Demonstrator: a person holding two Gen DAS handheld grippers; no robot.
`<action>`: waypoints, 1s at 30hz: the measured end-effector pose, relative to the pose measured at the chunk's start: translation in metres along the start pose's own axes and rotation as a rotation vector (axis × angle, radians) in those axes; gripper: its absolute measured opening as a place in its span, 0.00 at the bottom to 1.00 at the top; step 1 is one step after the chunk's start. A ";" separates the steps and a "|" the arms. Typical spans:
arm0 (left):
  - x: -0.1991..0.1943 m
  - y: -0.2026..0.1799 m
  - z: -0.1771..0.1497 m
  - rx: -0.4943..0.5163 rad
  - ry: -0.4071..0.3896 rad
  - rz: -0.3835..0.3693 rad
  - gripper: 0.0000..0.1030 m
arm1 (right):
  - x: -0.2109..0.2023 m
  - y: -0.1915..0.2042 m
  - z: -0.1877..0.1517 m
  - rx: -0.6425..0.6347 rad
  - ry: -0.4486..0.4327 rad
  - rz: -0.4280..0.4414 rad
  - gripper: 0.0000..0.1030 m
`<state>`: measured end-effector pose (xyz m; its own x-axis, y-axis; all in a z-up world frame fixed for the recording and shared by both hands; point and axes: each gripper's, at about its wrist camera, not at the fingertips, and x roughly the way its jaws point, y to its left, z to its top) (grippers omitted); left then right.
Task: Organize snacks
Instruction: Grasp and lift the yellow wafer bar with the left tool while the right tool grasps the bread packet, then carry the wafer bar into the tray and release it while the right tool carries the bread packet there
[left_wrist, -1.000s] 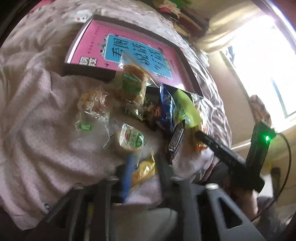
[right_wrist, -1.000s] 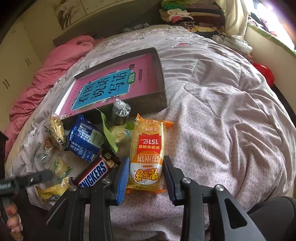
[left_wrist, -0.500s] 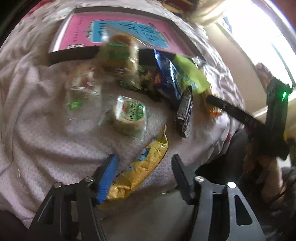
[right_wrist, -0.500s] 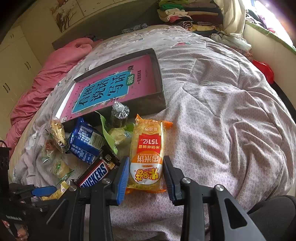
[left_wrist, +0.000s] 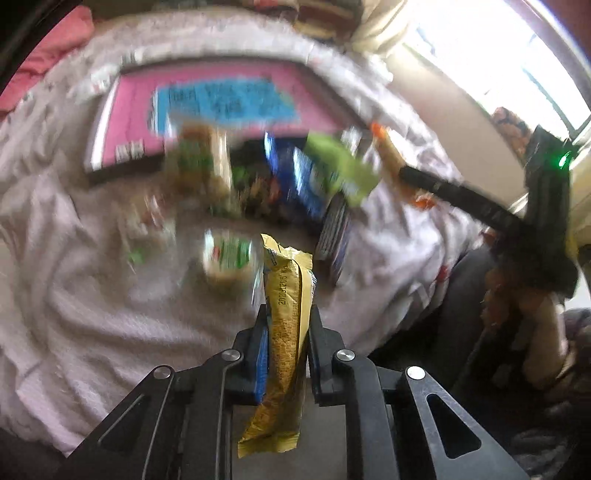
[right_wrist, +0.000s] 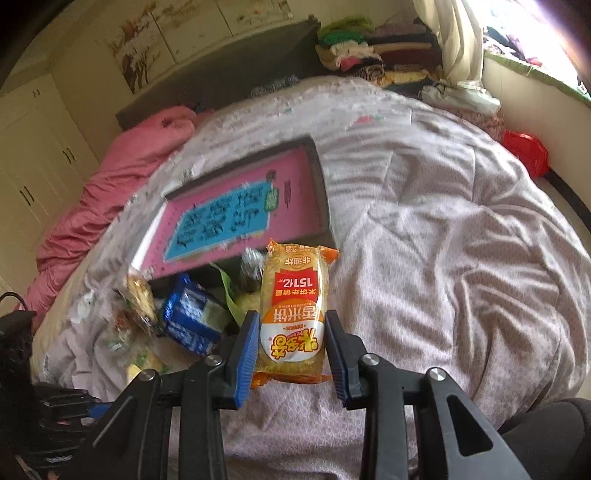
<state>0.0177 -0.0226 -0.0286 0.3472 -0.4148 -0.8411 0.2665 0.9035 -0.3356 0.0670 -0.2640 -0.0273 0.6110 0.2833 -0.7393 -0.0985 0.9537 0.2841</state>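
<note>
My left gripper is shut on a long yellow snack packet and holds it upright above the bed. My right gripper is shut on an orange rice-cracker pack, lifted off the quilt. More snacks lie in a heap in front of the tray: a blue pack, a green packet, a round green-label cake, a Snickers bar. The dark tray with a pink book inside lies beyond them; it also shows in the left wrist view.
The bed has a pale pink quilt and a pink duvet at the far left. Folded clothes are stacked past the bed. A window ledge runs on the right. The right gripper's body shows in the left view.
My left gripper closed on the yellow packet and lifted it. My right gripper closed on the orange pack and raised it off the quilt; both views are blurred by motion.
</note>
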 end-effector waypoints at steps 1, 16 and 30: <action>-0.006 0.000 0.003 -0.003 -0.023 -0.004 0.17 | -0.004 0.001 0.001 -0.007 -0.023 0.002 0.34; -0.050 0.050 0.054 -0.152 -0.229 0.072 0.17 | -0.022 0.017 0.024 -0.089 -0.165 0.033 0.34; -0.043 0.089 0.084 -0.271 -0.313 0.106 0.17 | -0.006 0.011 0.053 -0.093 -0.200 0.052 0.34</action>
<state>0.1020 0.0661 0.0132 0.6272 -0.2928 -0.7217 -0.0170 0.9213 -0.3885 0.1040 -0.2601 0.0124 0.7460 0.3155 -0.5864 -0.2004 0.9462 0.2542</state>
